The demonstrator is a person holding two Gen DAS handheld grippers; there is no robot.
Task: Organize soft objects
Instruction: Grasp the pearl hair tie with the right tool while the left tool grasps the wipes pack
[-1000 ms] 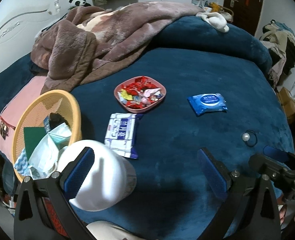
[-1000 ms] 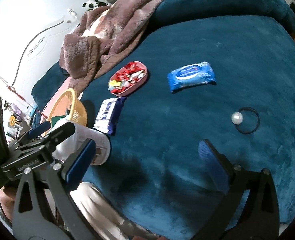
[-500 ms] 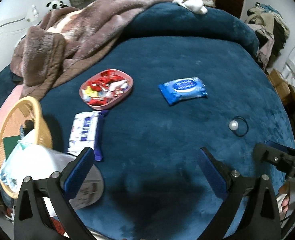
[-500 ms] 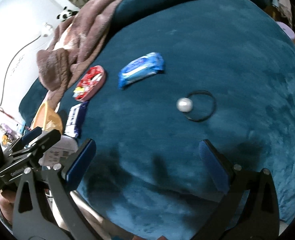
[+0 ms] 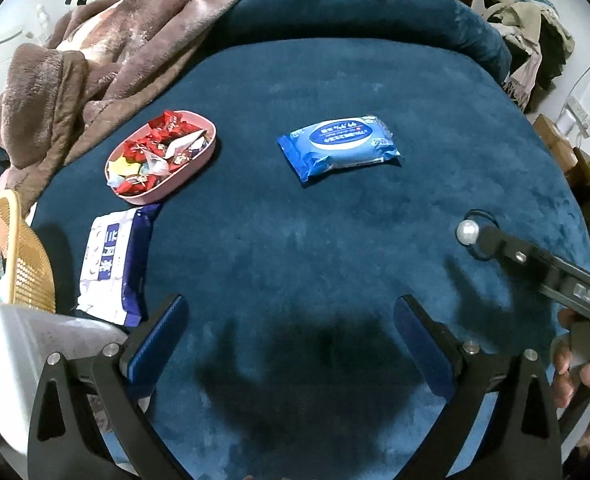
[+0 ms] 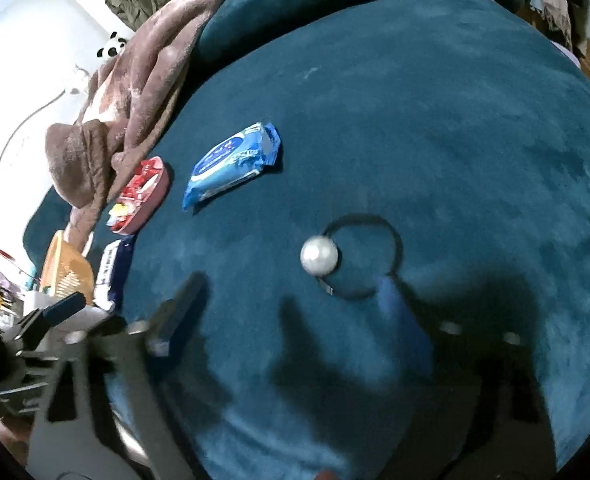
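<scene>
A black hair tie with a white pearl (image 6: 319,256) lies on the dark blue bedspread (image 6: 435,120). My right gripper (image 6: 291,296) hangs just in front of it, blurred. Its jaws are closing, with the pearl and loop at the fingertips and no pad pressing on them. In the left wrist view a finger (image 5: 495,242) of the right gripper reaches the pearl (image 5: 469,232). My left gripper (image 5: 291,320) is open and empty over bare bedspread. A blue wipes pack (image 5: 337,146) and a white and purple tissue pack (image 5: 113,264) lie farther off.
A pink tray (image 5: 147,200) of wrapped sweets sits left of the wipes pack. An orange basket (image 5: 15,248) and a white container (image 5: 15,360) stand at the left edge. A brown blanket (image 5: 95,52) is heaped at the back left. A person's hand (image 5: 575,372) holds the right gripper.
Both grippers came down and moved toward the hair tie, which now fills the middle of the right wrist view. The right jaws have narrowed. The white container has slid out to the left.
</scene>
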